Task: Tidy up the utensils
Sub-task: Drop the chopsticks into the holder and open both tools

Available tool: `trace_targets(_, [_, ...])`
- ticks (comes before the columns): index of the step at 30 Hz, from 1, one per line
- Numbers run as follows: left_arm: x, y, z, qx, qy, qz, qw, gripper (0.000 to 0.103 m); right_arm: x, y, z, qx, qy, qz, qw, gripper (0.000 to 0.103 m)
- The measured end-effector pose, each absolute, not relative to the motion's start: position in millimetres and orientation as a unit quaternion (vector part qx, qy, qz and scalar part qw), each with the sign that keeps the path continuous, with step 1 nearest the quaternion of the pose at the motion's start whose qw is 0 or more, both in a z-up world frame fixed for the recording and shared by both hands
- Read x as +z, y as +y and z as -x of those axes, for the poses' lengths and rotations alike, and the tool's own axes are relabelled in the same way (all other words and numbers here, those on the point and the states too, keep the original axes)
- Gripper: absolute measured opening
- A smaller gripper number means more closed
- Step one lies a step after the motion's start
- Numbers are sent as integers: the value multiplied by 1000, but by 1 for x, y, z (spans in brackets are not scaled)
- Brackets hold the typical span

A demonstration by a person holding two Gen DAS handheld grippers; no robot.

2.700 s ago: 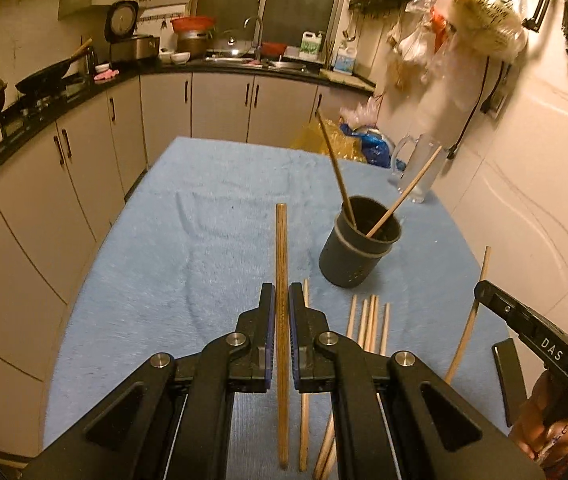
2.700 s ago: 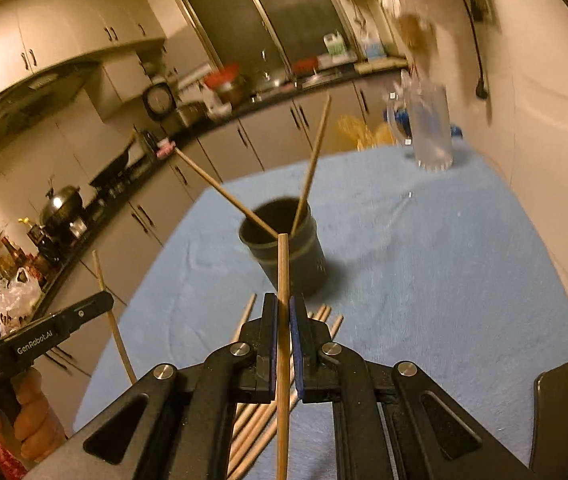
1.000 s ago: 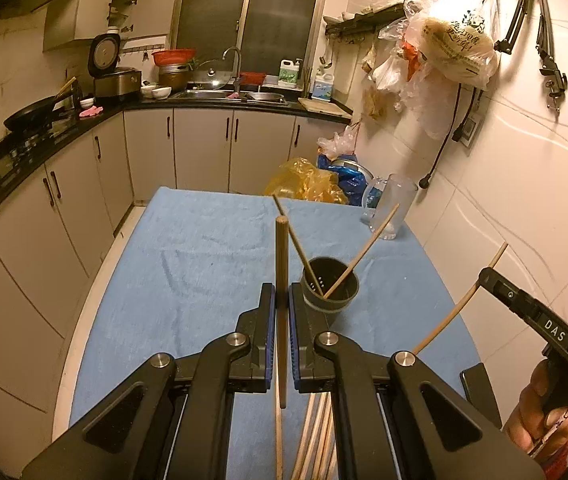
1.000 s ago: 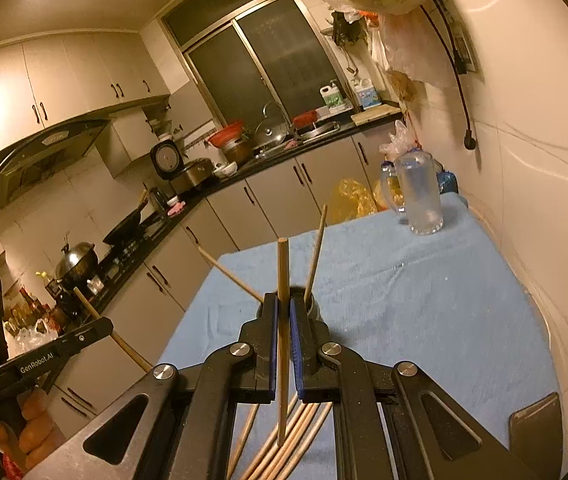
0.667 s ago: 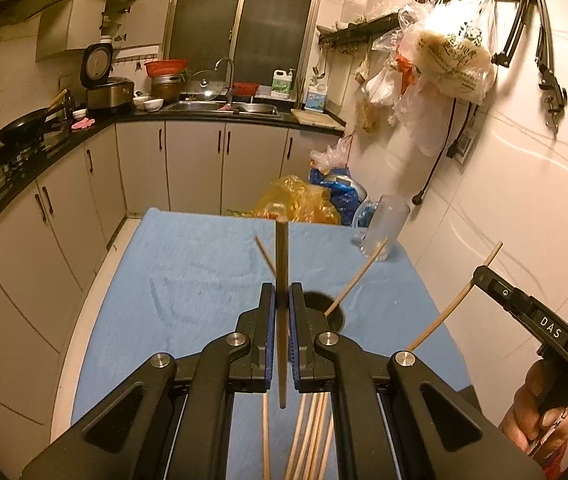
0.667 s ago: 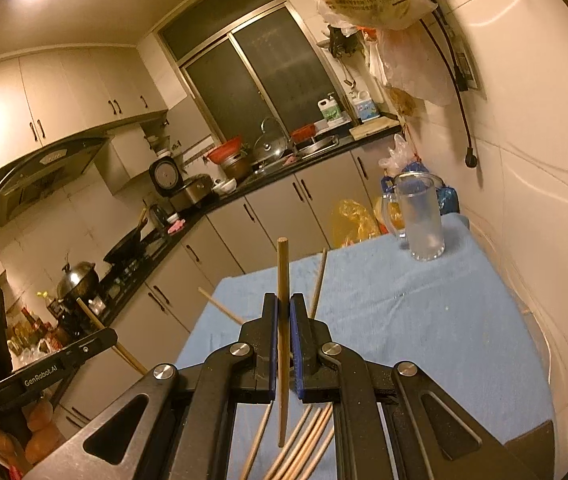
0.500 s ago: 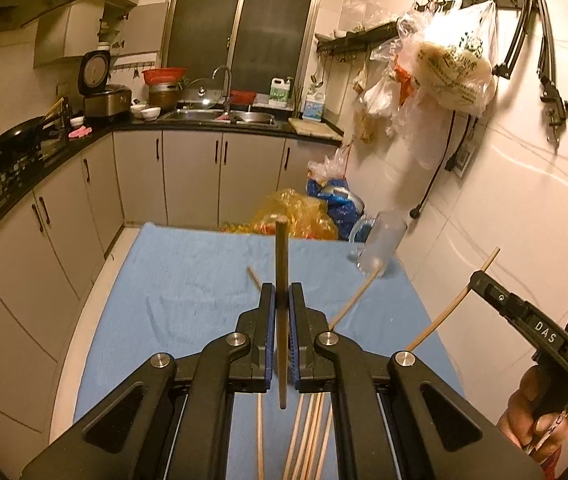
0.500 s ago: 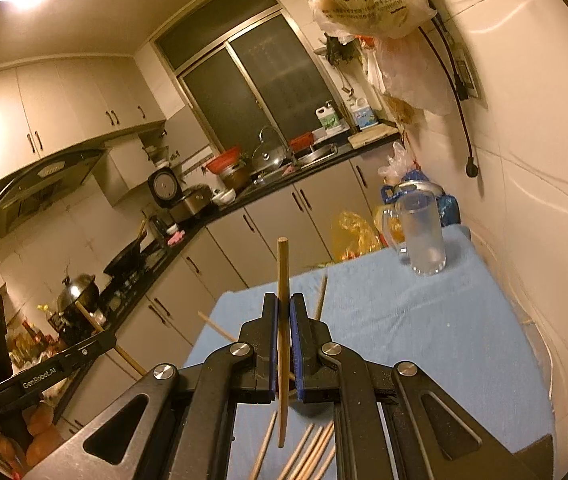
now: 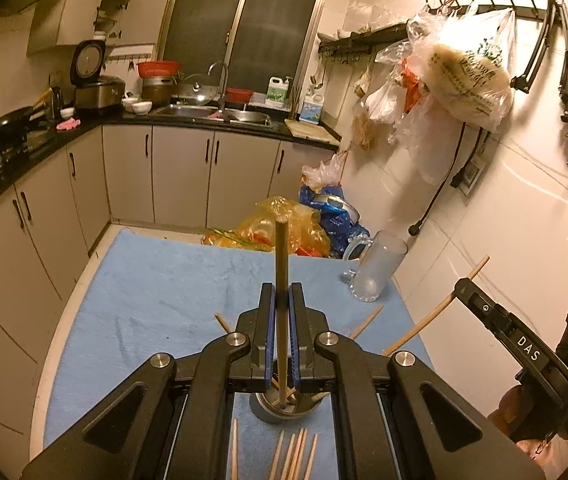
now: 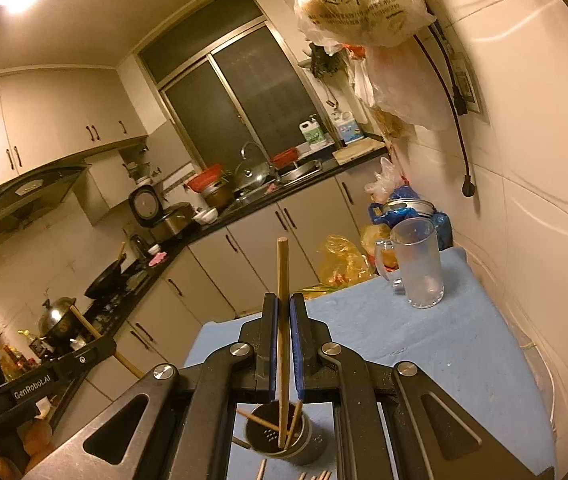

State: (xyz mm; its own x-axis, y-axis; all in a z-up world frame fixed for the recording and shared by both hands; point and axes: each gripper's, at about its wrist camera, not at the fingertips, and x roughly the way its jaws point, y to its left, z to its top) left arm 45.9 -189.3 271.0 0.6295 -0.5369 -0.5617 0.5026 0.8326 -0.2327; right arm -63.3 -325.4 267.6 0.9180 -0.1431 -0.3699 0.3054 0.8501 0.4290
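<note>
My left gripper is shut on a wooden chopstick held upright; its lower tip hangs over the mouth of the dark utensil cup. My right gripper is shut on another chopstick, upright, its lower end inside the cup. The cup holds two other chopsticks leaning outward. Several loose chopsticks lie on the blue cloth in front of the cup. Each gripper shows at the edge of the other's view, the right and the left.
A glass mug stands at the table's far right corner, also in the right wrist view. Plastic bags lie beyond the far edge. The tiled wall runs along the right. Cabinets line the left.
Both grippers have risen and tilted upward with their chopsticks. The cup has slid from ahead of the fingers to beneath them, and the chopsticks' lower ends now hang at its mouth.
</note>
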Motion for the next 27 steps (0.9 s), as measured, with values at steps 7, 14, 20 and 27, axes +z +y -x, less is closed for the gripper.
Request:
trace_targets(7, [238,-198,-62,-287,349,25,892,6,237,-325,36,-117,205,-246,940,7])
trace_targets(14, [209,-197,-69,-290,366,20,884,6,209,-315,22,-105,240,-240,935,7])
trace_targets(20, [198,-195,-68,-304,364,19,880,6,193,-310,15,-98,262,-240,929,9])
trace_targets(27, [200,-174,-62,-338,350,23,873,12,203,-302,31,-119,252,-230,933,24])
